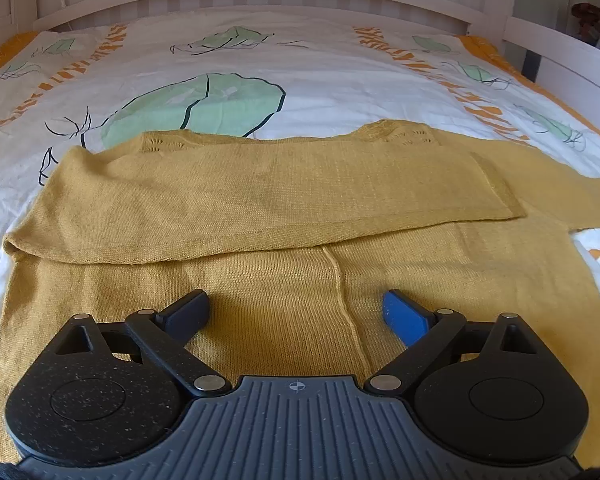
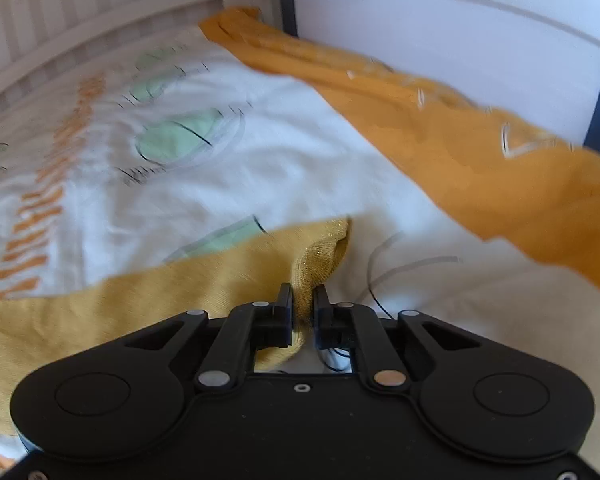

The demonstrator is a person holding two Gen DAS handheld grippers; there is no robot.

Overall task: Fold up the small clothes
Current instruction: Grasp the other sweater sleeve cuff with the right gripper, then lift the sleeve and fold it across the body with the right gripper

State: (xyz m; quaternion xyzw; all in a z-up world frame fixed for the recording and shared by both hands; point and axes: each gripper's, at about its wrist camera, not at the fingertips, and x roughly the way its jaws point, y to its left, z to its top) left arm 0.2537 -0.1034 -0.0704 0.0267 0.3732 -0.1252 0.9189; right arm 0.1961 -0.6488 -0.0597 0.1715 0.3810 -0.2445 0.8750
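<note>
Mustard knit sweater (image 1: 284,208) lies flat on the bed, over a white leaf-print bedspread (image 1: 340,80). One sleeve (image 1: 260,196) is already folded across the body, cuff toward the right side of the left wrist view. The left gripper (image 1: 296,314) hovers over the lower body near the centre seam, jaws spread wide, holding nothing.

The right gripper (image 2: 302,304) is clenched on the cuff of the other sleeve (image 2: 320,256); cloth is pinched between the fingers. This view is blurred, so the depth of the bite cannot be judged. An orange cloth (image 2: 480,148) lies along the far bed edge, well apart.

Assessment: the step in hand appears to be folding the second sleeve across. Recommended: carry the cuff low and level over the body, lay it parallel to the first sleeve, and let the left gripper pin the body so the knit does not drag or bunch.
</note>
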